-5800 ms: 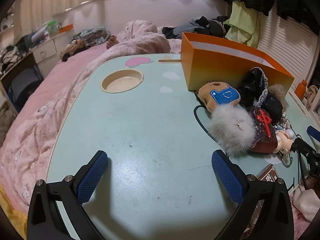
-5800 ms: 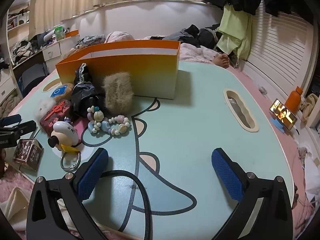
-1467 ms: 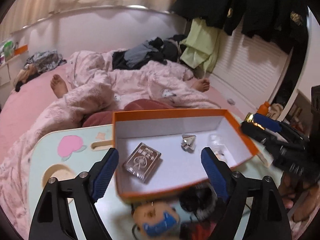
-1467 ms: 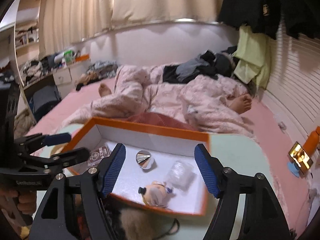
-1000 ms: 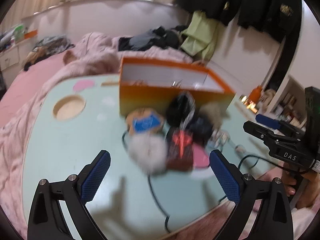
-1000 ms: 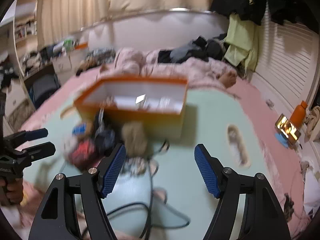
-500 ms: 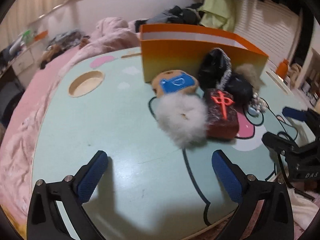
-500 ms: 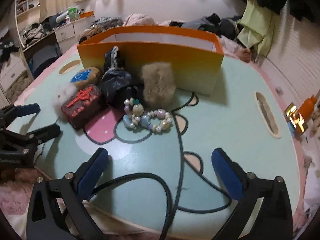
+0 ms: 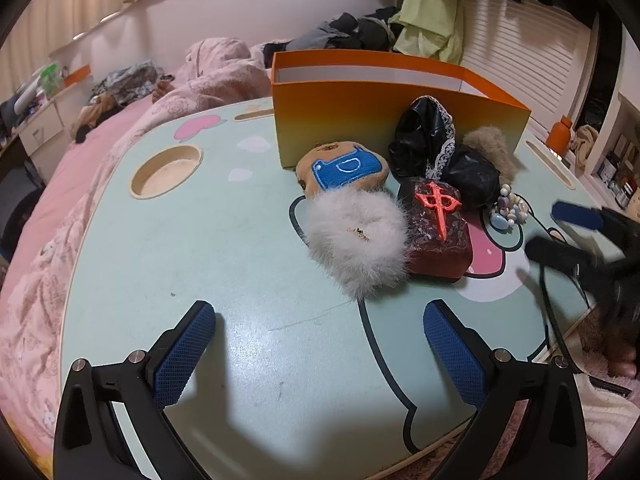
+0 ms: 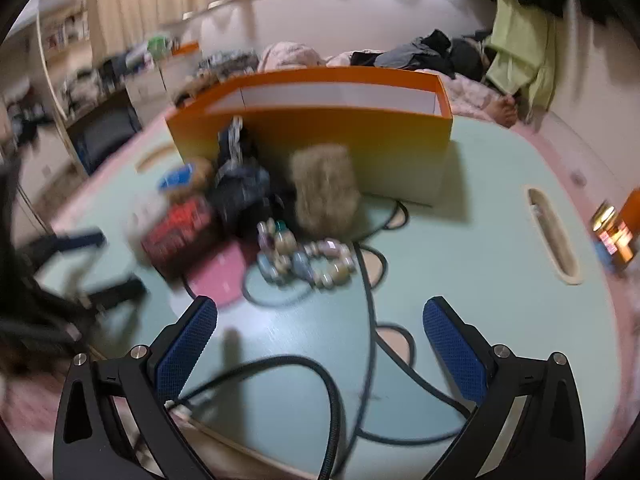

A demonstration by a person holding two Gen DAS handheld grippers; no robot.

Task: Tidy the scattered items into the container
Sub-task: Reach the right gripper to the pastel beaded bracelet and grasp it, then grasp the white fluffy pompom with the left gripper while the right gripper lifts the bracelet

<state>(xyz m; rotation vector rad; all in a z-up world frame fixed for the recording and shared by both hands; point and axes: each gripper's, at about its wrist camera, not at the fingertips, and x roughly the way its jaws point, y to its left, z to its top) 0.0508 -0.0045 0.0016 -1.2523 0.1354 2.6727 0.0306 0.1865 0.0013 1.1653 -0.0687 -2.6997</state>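
Pale green cartoon-printed tabletop (image 9: 208, 264) carries everything. Orange cardboard box with white inside (image 9: 360, 120) stands upright at the far side. Clustered against its near wall – white fluffy pompom (image 9: 356, 236), dark red block with a red character (image 9: 438, 232), tan plush with blue patch (image 9: 344, 168), black glossy lace-trimmed pouch (image 9: 424, 140), tan fur piece (image 10: 324, 192), pastel bead bracelet (image 10: 304, 260). Left tool (image 9: 318, 344) spread wide, empty, over bare tabletop. Right tool (image 10: 320, 344) spread wide, empty – black cable (image 10: 332, 396) lies below it.
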